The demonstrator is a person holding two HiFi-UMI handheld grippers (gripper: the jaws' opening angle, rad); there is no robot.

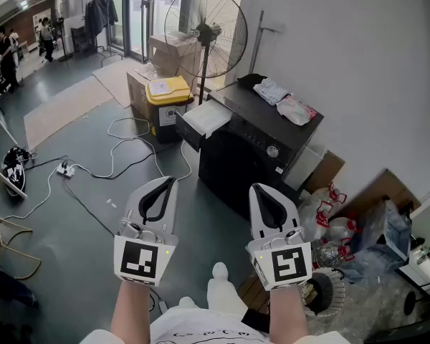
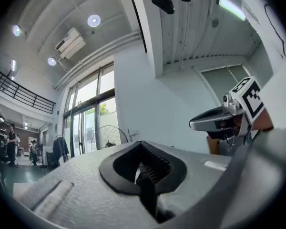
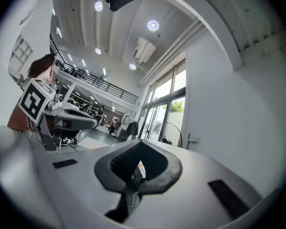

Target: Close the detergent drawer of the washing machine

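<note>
Both white handheld grippers, left (image 1: pixel 166 181) and right (image 1: pixel 262 188), sit with jaws together, holding nothing. The black front-loading washing machine (image 1: pixel 252 158) is well ahead of them, and its white plastic detergent drawer (image 1: pixel 204 120) sticks out, nearer the left one. It looks like the approach step; next up is probably a reach forward and a push on the drawer front.

The black washing machine (image 1: pixel 252 158) is standing on the floor beside the white wall. Its detergent drawer (image 1: pixel 203 119) is sticking out open from the upper front corner, showing its pale inside.
</note>
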